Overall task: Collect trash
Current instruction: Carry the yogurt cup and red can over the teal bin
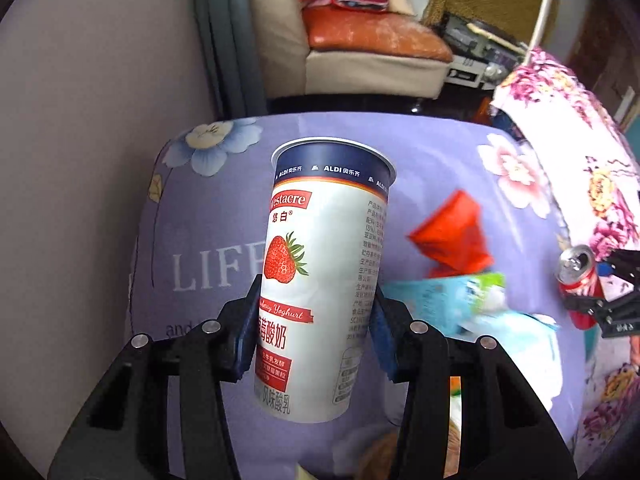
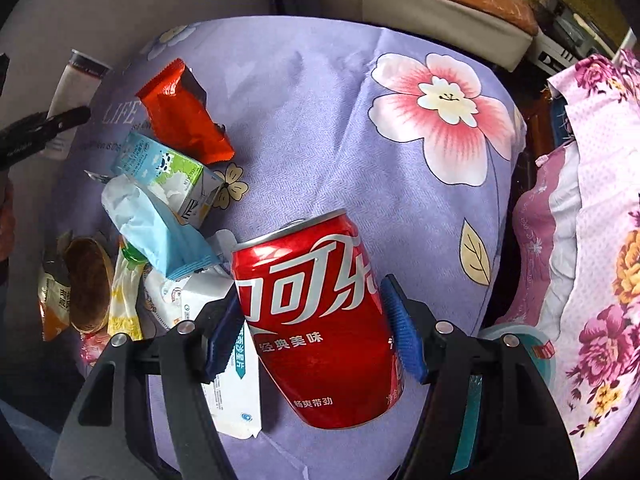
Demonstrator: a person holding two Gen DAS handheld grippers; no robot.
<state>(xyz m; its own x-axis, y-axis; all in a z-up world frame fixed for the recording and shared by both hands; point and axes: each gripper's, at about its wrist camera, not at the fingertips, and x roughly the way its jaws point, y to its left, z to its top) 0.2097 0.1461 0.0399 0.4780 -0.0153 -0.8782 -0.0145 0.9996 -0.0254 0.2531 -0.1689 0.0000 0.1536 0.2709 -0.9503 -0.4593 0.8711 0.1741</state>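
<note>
My left gripper (image 1: pixel 316 312) is shut on a tall white strawberry yoghurt cup (image 1: pixel 320 280), its blue pads (image 1: pixel 244 344) pressing both sides, the cup lifted above the purple flowered bedspread (image 1: pixel 420 148). My right gripper (image 2: pixel 316 332) is shut on a red cola can (image 2: pixel 320 316), held tilted above the same bedspread (image 2: pixel 320 120). The can (image 1: pixel 576 276) and right gripper show at the right edge of the left wrist view. The cup (image 2: pixel 76 84) shows at the far left of the right wrist view.
On the bedspread lie a red wrapper (image 2: pixel 184 112), a small milk carton (image 2: pixel 168 172), a light blue packet (image 2: pixel 160 232), a white wipes pack (image 2: pixel 232 360) and several snack wrappers (image 2: pixel 88 284). A pink floral quilt (image 2: pixel 600 200) is heaped at the right. A sofa (image 1: pixel 360 48) stands beyond.
</note>
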